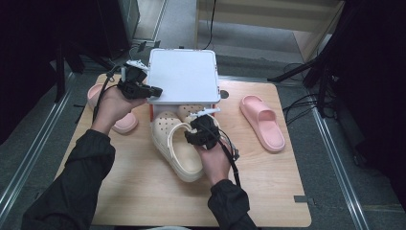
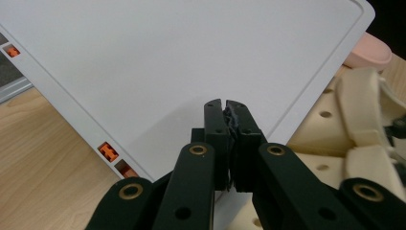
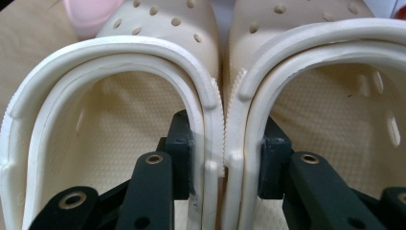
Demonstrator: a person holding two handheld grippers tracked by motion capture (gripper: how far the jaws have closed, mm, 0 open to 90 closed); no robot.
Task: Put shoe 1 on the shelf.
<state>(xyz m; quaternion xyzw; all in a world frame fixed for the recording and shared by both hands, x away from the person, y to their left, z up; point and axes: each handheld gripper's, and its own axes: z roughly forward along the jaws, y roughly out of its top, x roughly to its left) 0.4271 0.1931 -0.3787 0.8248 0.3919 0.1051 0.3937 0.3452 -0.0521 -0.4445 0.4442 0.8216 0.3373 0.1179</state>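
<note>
We have the white box lid (image 1: 182, 76) pinched at its near-left edge in our left gripper (image 1: 152, 89), jaws clamped tight on it and holding it tilted up. Our right gripper (image 1: 207, 115) squeezes the adjoining inner walls of the two cream clogs (image 3: 220, 96) together (their toes already under the lid, heels out on the table (image 1: 143, 191)). As we judge it, sliding the pair fully in and lowering the lid remain; the pink slippers (image 1: 262, 122) lie untouched.
</note>
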